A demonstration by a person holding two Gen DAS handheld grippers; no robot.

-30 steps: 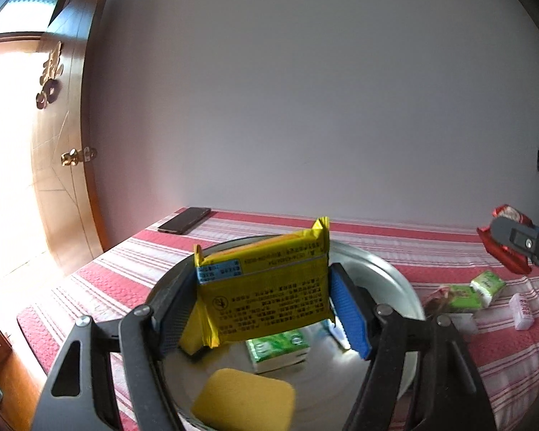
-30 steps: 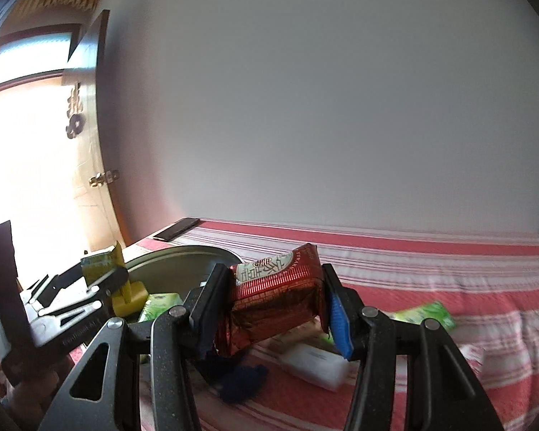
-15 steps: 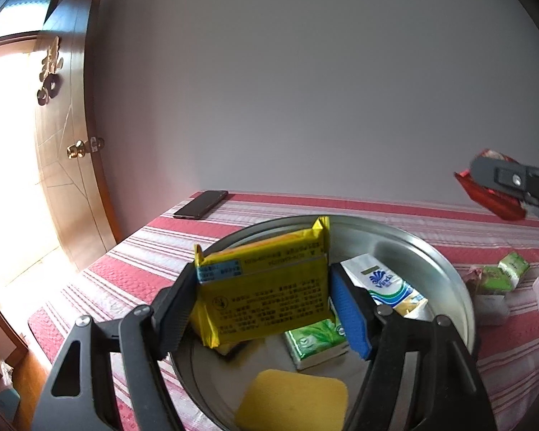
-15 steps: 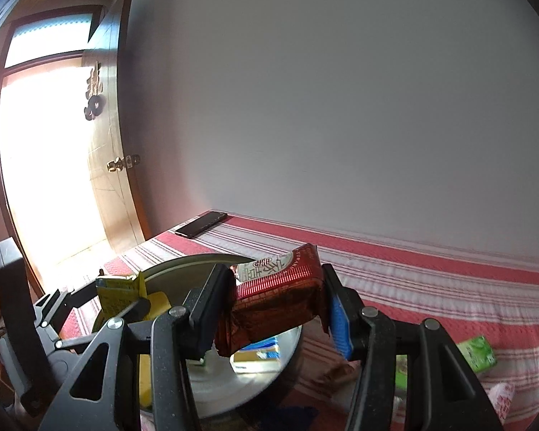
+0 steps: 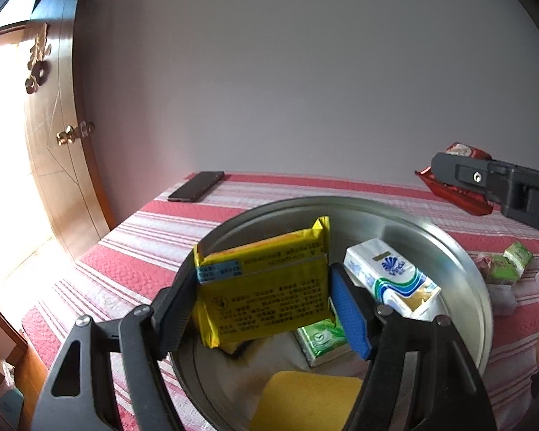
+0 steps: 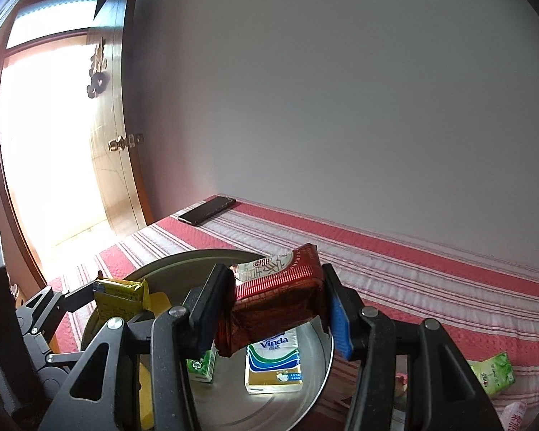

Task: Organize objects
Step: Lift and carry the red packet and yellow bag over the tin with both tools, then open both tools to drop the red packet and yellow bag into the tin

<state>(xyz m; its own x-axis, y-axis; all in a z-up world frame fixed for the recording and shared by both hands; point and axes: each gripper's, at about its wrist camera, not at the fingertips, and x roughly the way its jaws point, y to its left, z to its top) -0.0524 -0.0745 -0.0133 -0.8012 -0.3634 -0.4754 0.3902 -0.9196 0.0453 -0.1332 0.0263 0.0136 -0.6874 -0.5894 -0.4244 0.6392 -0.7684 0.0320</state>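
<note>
Since a second ago the right gripper (image 6: 280, 309) swung in over the round steel basin (image 5: 460, 251), which now fills more of the left view. Basin sits on red striped cloth (image 6: 431, 287). Left gripper (image 5: 266, 305) clamps the yellow foil snack packet (image 5: 266, 287) by its side edges, over the basin's 7 o'clock. Right clamps the red foil packet (image 6: 280, 298), above the 3 o'clock rim. Both look light, crinkly, slippery, crushable. Both point slightly downward.

Brushed metal basin (image 5: 463, 251), glossy foil packet (image 5: 269, 294), woven cloth (image 5: 143, 251)
</note>
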